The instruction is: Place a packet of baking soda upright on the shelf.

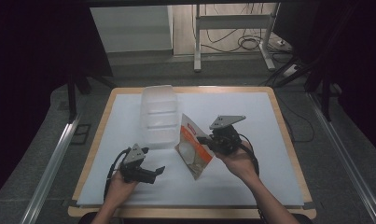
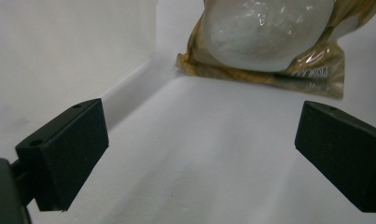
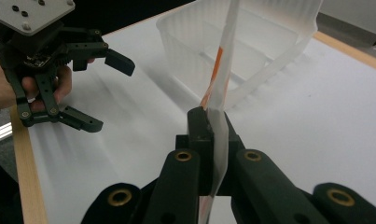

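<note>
An orange and white pouch (image 1: pixel 193 147) with a clear window over white contents hangs tilted just above the white mat. My right gripper (image 1: pixel 205 140) is shut on its right edge; in the right gripper view the jaws (image 3: pixel 213 126) pinch the thin edge of the pouch (image 3: pixel 220 88). My left gripper (image 1: pixel 158 173) rests low at the front left, open and holding nothing. In the left gripper view its jaws (image 2: pixel 199 154) stand wide apart, with the pouch (image 2: pixel 265 37) ahead of them. A translucent plastic container (image 1: pixel 157 114) sits behind the pouch.
The white mat (image 1: pixel 251 177) covers a wooden table (image 1: pixel 288 135). In the right gripper view the container (image 3: pixel 274 51) lies just past the pouch, and the left gripper (image 3: pixel 113 95) sits open to the left. A metal frame and cables (image 1: pixel 241 42) stand on the floor beyond.
</note>
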Action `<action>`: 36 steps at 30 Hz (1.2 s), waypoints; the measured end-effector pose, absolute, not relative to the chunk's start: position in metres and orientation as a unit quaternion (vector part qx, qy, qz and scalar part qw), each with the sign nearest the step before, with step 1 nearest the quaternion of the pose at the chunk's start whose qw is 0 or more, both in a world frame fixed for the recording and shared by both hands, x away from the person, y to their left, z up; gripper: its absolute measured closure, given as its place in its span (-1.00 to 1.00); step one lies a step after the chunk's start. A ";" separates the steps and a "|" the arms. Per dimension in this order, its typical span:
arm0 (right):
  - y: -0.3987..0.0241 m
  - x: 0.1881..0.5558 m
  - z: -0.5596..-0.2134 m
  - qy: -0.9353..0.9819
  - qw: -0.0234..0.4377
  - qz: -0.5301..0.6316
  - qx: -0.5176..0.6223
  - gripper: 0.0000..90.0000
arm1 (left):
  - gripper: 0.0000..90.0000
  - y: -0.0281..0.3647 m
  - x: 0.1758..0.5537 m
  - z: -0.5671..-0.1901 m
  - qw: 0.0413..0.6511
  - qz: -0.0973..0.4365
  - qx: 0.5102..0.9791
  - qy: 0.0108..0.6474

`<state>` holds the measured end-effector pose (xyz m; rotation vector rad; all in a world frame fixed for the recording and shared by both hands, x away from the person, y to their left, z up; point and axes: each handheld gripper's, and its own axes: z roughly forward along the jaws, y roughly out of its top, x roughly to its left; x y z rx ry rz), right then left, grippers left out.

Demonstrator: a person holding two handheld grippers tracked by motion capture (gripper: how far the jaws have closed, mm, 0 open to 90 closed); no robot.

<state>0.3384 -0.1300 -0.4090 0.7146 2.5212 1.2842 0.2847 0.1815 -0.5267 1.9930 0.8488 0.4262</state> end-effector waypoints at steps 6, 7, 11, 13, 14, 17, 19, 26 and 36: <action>-0.133 0.339 -0.401 0.860 0.126 0.432 0.241 0.98 | -0.94 0.182 0.285 -0.526 0.448 0.173 0.807 0.342; -0.135 0.339 -0.399 0.859 0.128 0.432 0.242 0.98 | -0.94 0.182 0.285 -0.527 0.448 0.173 0.808 0.342; -0.140 0.344 -0.394 0.859 0.137 0.428 0.246 0.98 | -0.94 0.182 0.285 -0.527 0.448 0.173 0.807 0.343; -0.142 0.347 -0.391 0.859 0.143 0.426 0.246 0.98 | -0.94 0.182 0.285 -0.527 0.449 0.173 0.806 0.344; -0.143 0.349 -0.389 0.858 0.147 0.425 0.248 0.98 | -0.94 0.183 0.285 -0.527 0.449 0.174 0.806 0.345; -0.145 0.355 -0.383 0.857 0.158 0.421 0.250 0.98 | -0.94 0.183 0.285 -0.527 0.450 0.173 0.805 0.346; -0.146 0.360 -0.379 0.857 0.163 0.420 0.251 0.98 | -0.94 0.183 0.285 -0.527 0.450 0.173 0.804 0.347; -0.143 0.381 -0.364 0.858 0.185 0.411 0.247 0.98 | -0.95 0.184 0.286 -0.527 0.450 0.174 0.804 0.348; -0.127 0.412 -0.338 0.858 0.209 0.404 0.237 0.98 | -0.95 0.184 0.285 -0.526 0.451 0.176 0.803 0.348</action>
